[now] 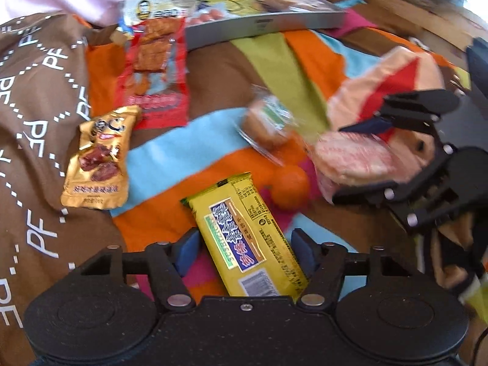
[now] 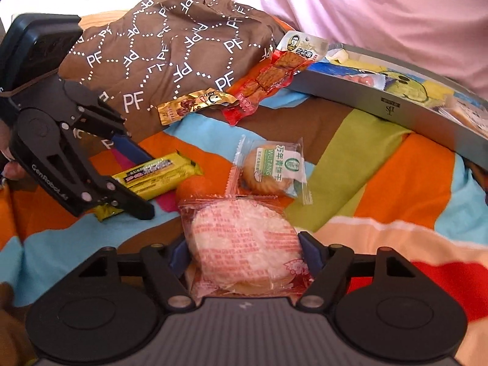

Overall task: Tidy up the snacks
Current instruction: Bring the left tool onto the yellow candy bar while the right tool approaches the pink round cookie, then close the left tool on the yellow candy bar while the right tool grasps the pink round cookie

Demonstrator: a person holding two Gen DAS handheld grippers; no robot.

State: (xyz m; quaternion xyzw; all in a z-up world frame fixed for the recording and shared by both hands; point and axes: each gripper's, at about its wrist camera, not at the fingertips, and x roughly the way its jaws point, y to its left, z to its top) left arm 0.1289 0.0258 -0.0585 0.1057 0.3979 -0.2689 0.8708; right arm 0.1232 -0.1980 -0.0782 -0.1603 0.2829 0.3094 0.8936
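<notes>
In the left wrist view my left gripper (image 1: 245, 241) stands open, a finger on each side of a yellow snack bar (image 1: 247, 238) that lies on the striped cloth. The right wrist view shows that gripper (image 2: 149, 183) straddling the same bar (image 2: 158, 174). My right gripper (image 2: 244, 247) is shut on a clear packet with a round rice cracker (image 2: 244, 241). From the left wrist view that gripper (image 1: 338, 164) and the cracker packet (image 1: 353, 158) are blurred at the right. A small orange fruit (image 1: 289, 186) and a wrapped biscuit (image 2: 271, 167) lie between the two grippers.
A grey shallow box (image 2: 387, 103) holding snacks stands at the back. A red tofu packet (image 2: 268, 82) and a gold date packet (image 2: 195, 103) lie by a brown bag printed PF (image 2: 167, 55). A person in pink clothing (image 2: 366, 9) is behind the box.
</notes>
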